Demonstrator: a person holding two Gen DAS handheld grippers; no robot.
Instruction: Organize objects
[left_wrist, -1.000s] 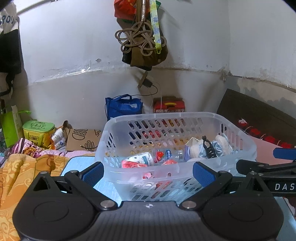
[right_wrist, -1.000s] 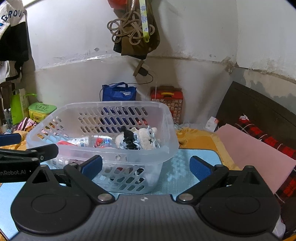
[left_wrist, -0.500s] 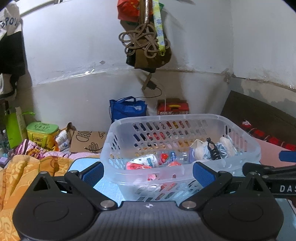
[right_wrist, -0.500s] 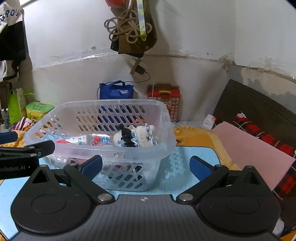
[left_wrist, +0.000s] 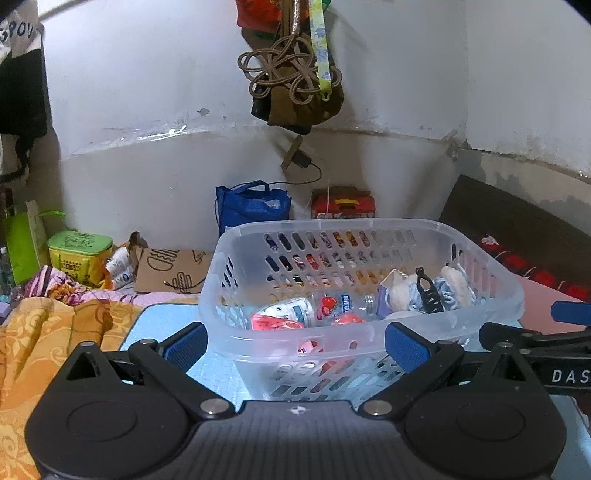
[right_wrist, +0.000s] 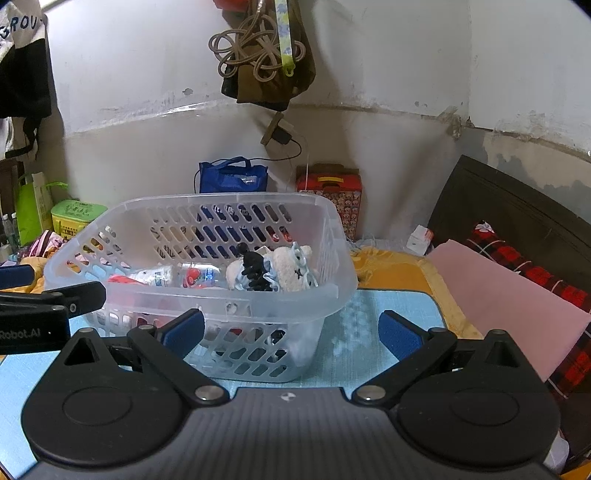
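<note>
Both tongs, left (left_wrist: 295, 341) and right (right_wrist: 291, 330), gape wide and empty before the translucent slotted plastic basket (right_wrist: 258, 299) (bottle, black claw clip inside) on a light-blue mat (right_wrist: 369, 332).

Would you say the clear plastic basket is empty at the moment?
No, the basket holds a plastic bottle, a black hair claw and a fluffy item.

Left gripper (left_wrist: 295, 341): I see its jaws spread wide, holding nothing, level and pointing forward.
Right gripper (right_wrist: 291, 332): my view shows the jaws just as wide, nothing between them, level.
Spacing: I see the two side by side, each showing at the edge of the other's view.
</note>
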